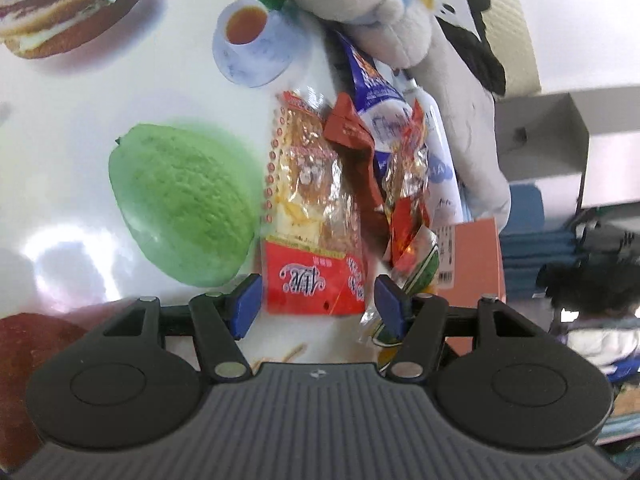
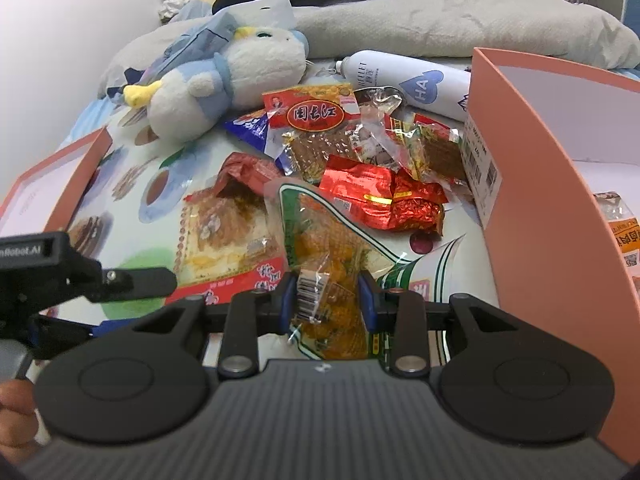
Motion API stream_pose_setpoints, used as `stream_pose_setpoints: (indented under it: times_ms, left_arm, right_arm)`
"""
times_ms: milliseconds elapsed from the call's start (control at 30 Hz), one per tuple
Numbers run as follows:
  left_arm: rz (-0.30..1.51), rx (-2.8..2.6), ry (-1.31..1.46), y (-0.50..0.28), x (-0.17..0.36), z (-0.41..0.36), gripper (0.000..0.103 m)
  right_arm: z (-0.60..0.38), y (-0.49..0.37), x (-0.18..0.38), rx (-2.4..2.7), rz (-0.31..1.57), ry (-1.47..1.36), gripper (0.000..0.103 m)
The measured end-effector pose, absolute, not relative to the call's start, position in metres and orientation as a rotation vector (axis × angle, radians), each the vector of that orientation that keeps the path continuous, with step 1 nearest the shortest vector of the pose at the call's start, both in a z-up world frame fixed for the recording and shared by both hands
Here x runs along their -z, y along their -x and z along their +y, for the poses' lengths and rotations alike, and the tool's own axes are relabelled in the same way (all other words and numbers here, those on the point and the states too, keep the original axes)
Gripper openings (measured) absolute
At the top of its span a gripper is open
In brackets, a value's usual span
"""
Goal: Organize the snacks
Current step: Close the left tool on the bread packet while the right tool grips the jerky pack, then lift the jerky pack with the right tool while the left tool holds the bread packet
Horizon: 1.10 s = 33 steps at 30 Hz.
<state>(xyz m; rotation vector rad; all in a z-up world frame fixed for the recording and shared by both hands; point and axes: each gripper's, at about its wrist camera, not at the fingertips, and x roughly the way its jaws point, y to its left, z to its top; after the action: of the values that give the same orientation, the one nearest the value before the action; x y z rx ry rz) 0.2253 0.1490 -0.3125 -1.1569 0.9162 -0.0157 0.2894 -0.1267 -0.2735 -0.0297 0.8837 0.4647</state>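
Fingers of my right gripper (image 2: 327, 300) pinch the green-edged snack packet (image 2: 320, 248) by its crinkled near end. My left gripper (image 1: 318, 300), jaws apart, straddles the red-based cracker packet (image 1: 312, 216) without pressing it. Remaining snacks lie heaped on the printed cloth (image 1: 80, 140) beside the orange box (image 2: 532, 184). Risk, as I judge: slick film slipping free, or snagging neighbouring wrappers on lifting.

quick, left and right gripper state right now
left gripper: open, pads either side of the red-bottomed snack packet, not pressing it
right gripper: shut on the clear packet of yellow snacks
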Motion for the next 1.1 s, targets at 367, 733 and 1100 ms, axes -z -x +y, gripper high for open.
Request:
stream_pose_setpoints:
  times_ms: [367,733,1100]
  left_arm:
    - [0.868,0.035,1.213,-0.223,0.314,0.148,0.072]
    - [0.837,0.107,1.26,-0.233,0.327,0.146,0.066]
    - [0.951,0.049,0.977,-0.248,0.318,0.123,0.007]
  right_arm:
    - [-0.106,-0.299,0.293,-0.521,0.892,0.112,0.036]
    - [-0.11,-0.297,0.296,-0.534,0.907,0.068,0.037]
    - [-0.13,-0.286,0.283,-0.474,0.942,0.005,0.037]
